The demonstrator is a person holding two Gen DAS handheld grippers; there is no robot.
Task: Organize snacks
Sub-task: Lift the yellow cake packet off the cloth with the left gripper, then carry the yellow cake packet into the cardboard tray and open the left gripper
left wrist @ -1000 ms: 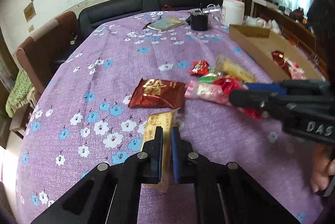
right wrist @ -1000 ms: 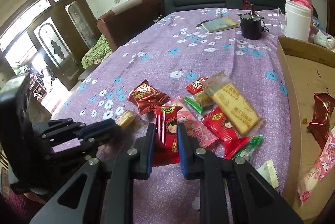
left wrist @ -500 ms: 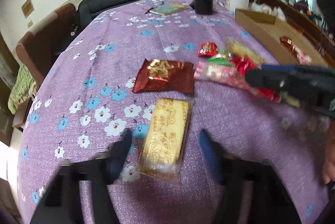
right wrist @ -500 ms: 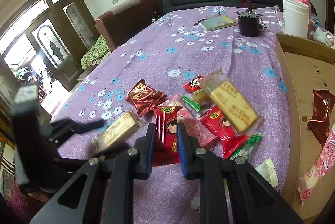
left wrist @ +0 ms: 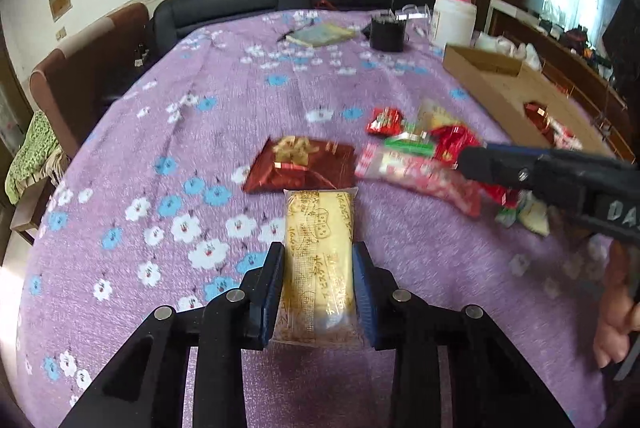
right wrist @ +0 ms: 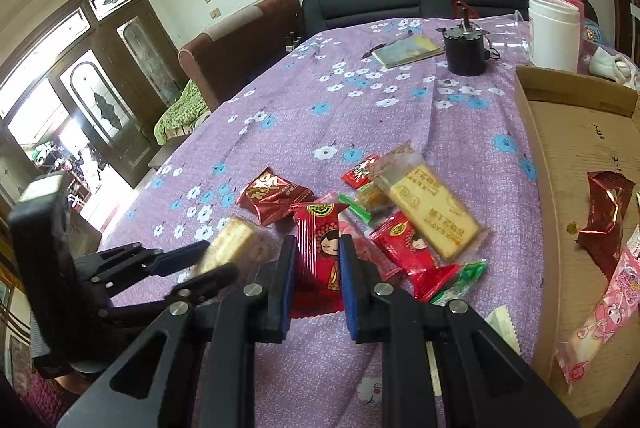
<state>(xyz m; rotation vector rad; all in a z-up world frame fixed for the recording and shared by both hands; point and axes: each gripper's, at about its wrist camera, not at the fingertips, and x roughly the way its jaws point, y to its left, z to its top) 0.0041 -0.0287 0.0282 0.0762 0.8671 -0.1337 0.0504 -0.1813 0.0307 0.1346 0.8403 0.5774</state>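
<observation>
Left tool (left wrist: 318, 288) closing around clear-wrapped yellow cake bar (left wrist: 320, 252), right tool (right wrist: 318, 280) clenched on red doll-print packet (right wrist: 318, 252)

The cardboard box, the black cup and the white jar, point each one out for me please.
cardboard box (right wrist: 576, 148), right wrist view, on its bare floor.
black cup (right wrist: 466, 54), right wrist view, on its side wall.
white jar (right wrist: 554, 32), right wrist view, on the middle of its body.

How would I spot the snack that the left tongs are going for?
Start at the purple flowered tablecloth and find the snack pile. Just nearer lies a dark red foil packet. The yellow cake bar touches its near edge, the only pale golden packet lying between closing tongs.
</observation>
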